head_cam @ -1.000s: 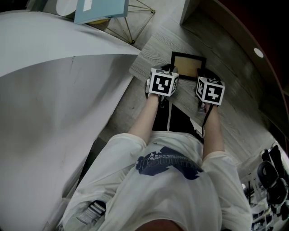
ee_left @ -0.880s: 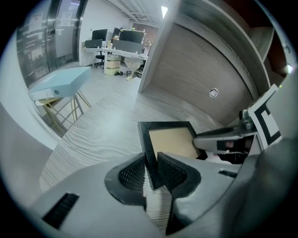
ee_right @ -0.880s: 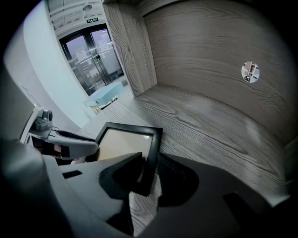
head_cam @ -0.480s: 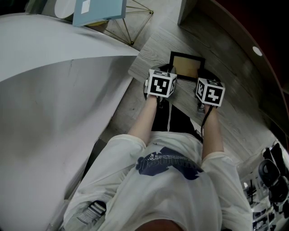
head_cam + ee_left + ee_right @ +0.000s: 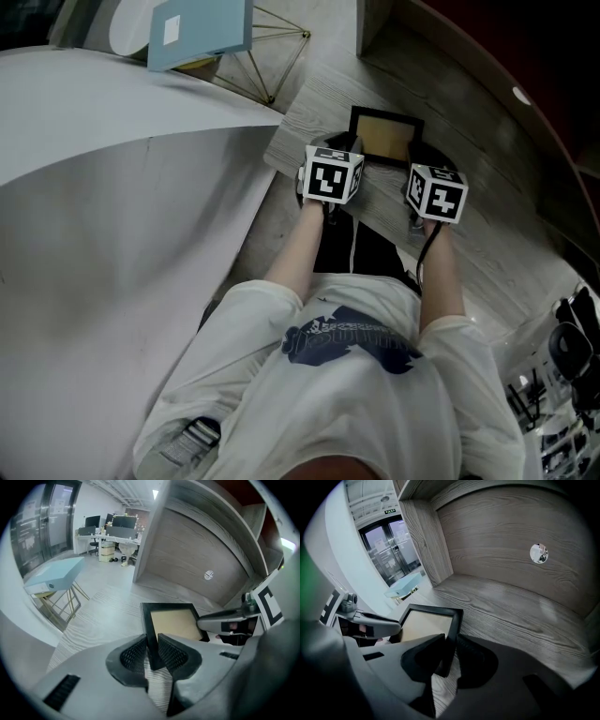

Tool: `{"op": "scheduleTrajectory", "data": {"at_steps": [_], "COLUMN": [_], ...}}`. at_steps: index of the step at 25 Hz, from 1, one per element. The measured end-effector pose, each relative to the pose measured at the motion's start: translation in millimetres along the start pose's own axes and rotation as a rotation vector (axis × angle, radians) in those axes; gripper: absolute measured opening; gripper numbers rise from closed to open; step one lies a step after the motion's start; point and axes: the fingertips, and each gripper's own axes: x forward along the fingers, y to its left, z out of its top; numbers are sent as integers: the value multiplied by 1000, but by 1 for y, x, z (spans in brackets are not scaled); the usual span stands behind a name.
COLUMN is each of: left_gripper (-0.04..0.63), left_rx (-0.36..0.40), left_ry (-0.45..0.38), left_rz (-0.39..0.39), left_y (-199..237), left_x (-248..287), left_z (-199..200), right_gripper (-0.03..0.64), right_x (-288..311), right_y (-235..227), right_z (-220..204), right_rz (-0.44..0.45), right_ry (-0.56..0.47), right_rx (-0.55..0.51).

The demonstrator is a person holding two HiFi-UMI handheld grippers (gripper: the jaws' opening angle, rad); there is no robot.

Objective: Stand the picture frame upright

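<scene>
A black picture frame (image 5: 384, 136) with a tan inside lies on the grey wooden shelf (image 5: 309, 103), with both grippers at its near side. In the left gripper view my left gripper (image 5: 152, 653) is shut on the frame's (image 5: 174, 623) left bar, near the near corner. My right gripper (image 5: 449, 656) is shut on the right bar of the frame (image 5: 424, 623) in the same way. In the head view the left gripper (image 5: 342, 150) and right gripper (image 5: 422, 161) sit side by side under their marker cubes. I cannot tell whether the frame's near edge is off the shelf.
The shelf's curved wooden back wall (image 5: 501, 531) with a round hole (image 5: 539, 553) rises behind the frame. An upright wooden panel (image 5: 424, 541) stands to the left of it. A light blue box (image 5: 202, 23) rests on a gold wire stand at far left. A white curved surface (image 5: 112, 234) fills the left.
Both grippers stay at the frame's near corners. Only the head view has shifted a little.
</scene>
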Motion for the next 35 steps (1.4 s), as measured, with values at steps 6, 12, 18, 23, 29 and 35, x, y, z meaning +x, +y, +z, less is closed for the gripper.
{"op": "scheduleTrajectory", "data": {"at_steps": [6, 12, 18, 23, 29, 35], "left_gripper": [81, 80, 80, 80, 80, 80], "left_rx": [56, 118, 204, 319, 470, 597], "left_ry": [-14, -13, -10, 4, 19, 50], "left_rz": [-26, -59, -104, -169, -249, -341], "left_y": [-14, -30, -49, -76, -119, -174], "left_x": [-3, -3, -1, 3, 11, 12], "left_z": [14, 23, 31, 36, 36, 22], "right_gripper": [74, 74, 74, 74, 74, 74], "right_x": [-16, -32, -50, -71, -101, -139], "right_y": [-10, -21, -32, -48, -71, -95], "right_z": [4, 3, -3, -16, -42, -80], "right_rz": [-27, -61, -117, -186, -266, -341], "right_ry": [-50, -89, -130, -177, -237, -280], "right_rx": [38, 91, 154, 247, 368, 486]}}
